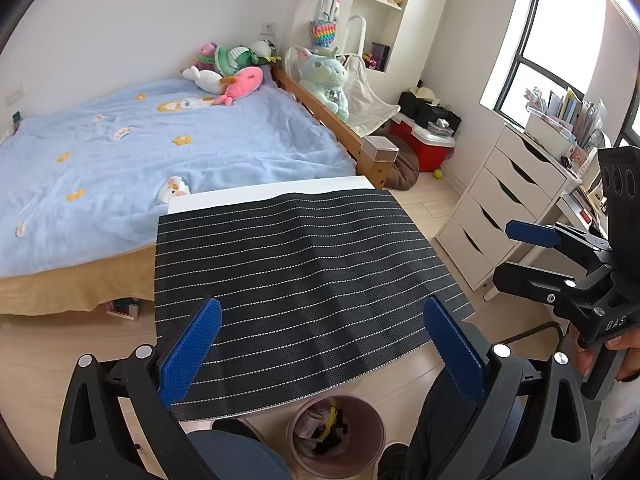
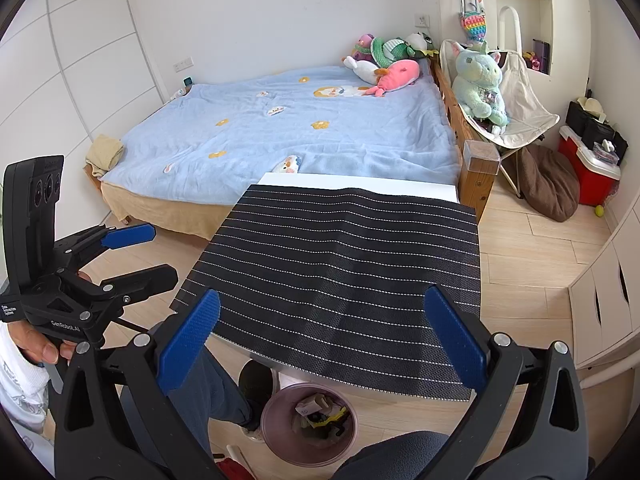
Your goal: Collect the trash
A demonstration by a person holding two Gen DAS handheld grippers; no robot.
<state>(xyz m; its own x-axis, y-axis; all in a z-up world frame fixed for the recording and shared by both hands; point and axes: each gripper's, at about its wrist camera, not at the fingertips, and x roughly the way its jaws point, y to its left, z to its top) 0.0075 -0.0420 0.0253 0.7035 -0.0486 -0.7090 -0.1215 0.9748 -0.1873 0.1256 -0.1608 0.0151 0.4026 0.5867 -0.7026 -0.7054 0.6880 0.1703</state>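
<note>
We hold both grippers wide apart and empty above the striped mat (image 1: 296, 276).
The trash sits in the pink bin (image 2: 309, 424) on the floor, below and between the right gripper (image 2: 324, 340) fingers; the left gripper (image 1: 320, 344) hovers likewise.

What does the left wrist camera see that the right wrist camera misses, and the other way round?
Only the left wrist view shows the window and the books on the desk. Only the right wrist view shows the folded beige towel at the bed's far corner and the wall panels. Both show the striped mat, the blue bed, the pink bin holding trash, and both open grippers, left gripper and right gripper.
</note>
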